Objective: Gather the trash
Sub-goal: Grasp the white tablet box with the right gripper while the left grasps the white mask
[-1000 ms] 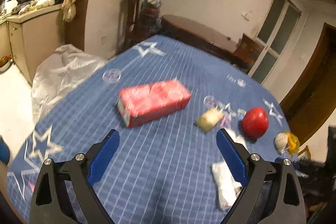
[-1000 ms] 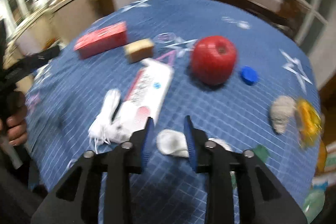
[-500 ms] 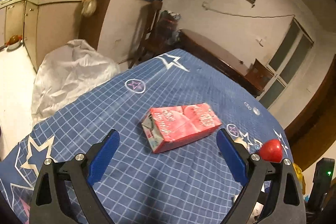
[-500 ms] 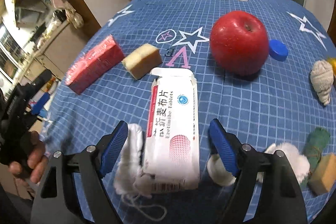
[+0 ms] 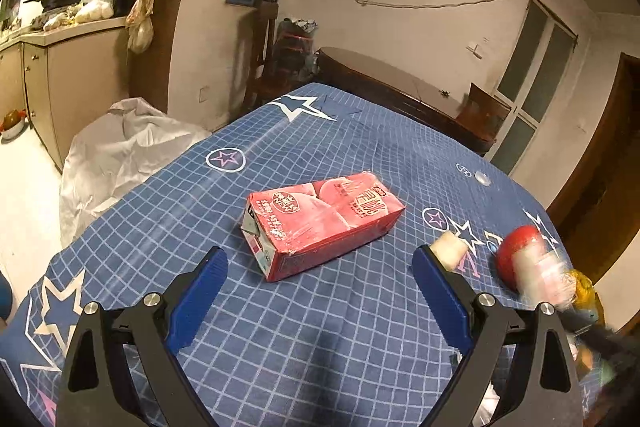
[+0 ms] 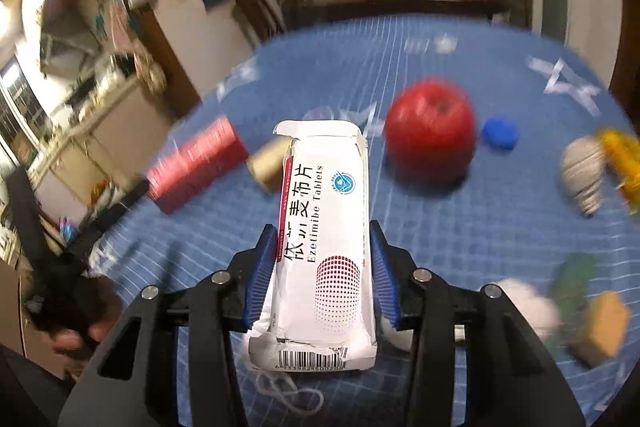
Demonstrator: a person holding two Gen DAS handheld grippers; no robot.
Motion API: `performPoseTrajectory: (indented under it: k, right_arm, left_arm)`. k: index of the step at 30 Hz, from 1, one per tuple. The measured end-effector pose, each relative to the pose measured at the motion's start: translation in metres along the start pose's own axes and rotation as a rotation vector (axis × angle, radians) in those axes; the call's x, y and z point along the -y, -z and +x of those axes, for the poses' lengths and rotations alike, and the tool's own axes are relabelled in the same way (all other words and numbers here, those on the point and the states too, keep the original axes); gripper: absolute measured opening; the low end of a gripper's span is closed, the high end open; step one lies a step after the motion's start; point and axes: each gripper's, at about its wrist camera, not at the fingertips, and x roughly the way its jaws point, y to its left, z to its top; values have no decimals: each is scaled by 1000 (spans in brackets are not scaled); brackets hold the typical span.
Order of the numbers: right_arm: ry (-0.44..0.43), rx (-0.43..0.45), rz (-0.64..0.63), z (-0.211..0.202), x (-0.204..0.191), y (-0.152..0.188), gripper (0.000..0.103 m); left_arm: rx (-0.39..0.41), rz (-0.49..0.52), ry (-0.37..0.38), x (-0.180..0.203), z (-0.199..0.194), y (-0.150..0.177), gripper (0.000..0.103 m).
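Desk [image 5: 320, 355], covered in a blue grid-patterned cloth with white stars, carries all the items. White plastic bag [image 5: 120, 155] lies slumped on the floor beside the desk's far left edge. Red drink carton [image 5: 320, 223] lies on its side near the middle of the desk, just ahead of the left gripper [image 5: 320, 281], whose jaws are spread wide with nothing between them. White tablet box [image 6: 326, 239], its far flap torn open, sits lengthwise in the right gripper [image 6: 324, 277]; the jaws have just been closing and now press on both long sides of the box, which appears raised off the cloth. Red apple [image 6: 432, 135] rests beyond the box to the right. Seashell [image 6: 582, 175] lies further right, touching a yellow wrapper [image 6: 620, 159]. Blue bottle cap [image 6: 500, 133] lies just beside the apple.
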Motion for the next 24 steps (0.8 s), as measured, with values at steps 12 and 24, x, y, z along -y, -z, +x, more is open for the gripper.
performPoseTrajectory:
  k: [12,24]
  right_arm:
    - [123,303,50,-166,50,27,45]
    - [57,135,163,-139,107,90,45]
  left_arm:
    - [-49,204,34,53,-13,23,93]
    - [-295,285,43,126,0,83,82]
